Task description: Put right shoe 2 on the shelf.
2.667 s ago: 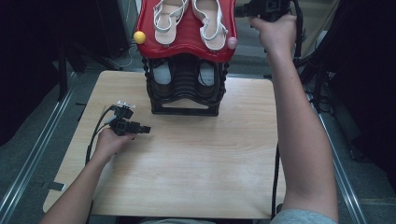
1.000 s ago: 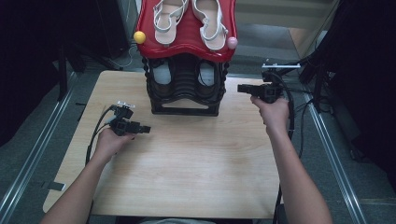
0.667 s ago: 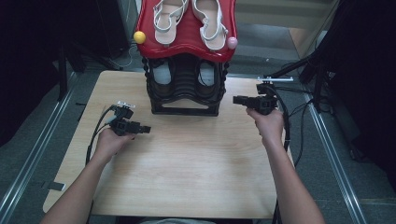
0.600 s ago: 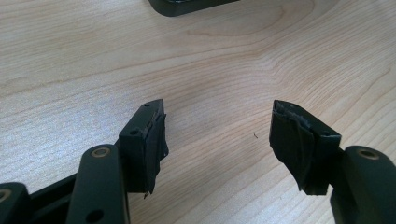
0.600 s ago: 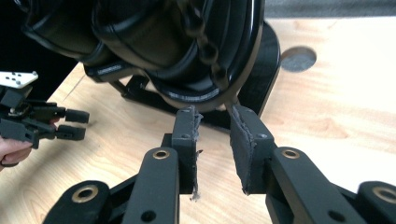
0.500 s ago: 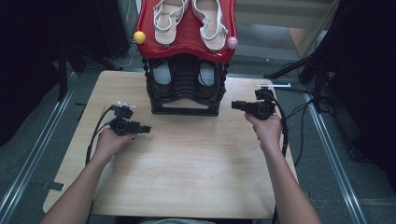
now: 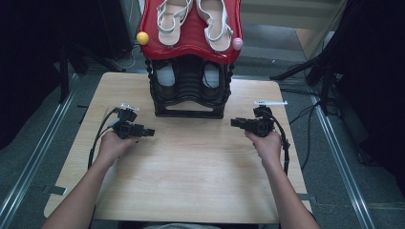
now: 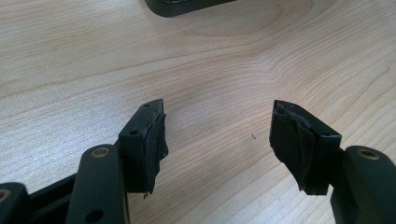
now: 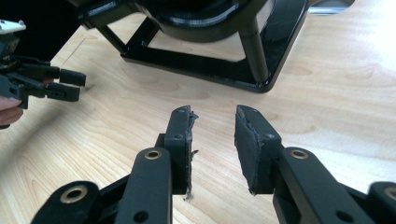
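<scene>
Shoe rack partly cut off

The sandals [image 7: 193, 19] at twelve o'clock are cut by the top edge; shoes under the red shelf [image 7: 191, 40] are too dark to tell.

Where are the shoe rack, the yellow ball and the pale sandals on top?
shoe rack [image 7: 188, 98], high view, black lower frame.
yellow ball [image 7: 142, 37], high view, centre of the ball at the red shelf's left corner.
pale sandals [image 7: 213, 21], high view, strap of the right-hand sandal.
</scene>
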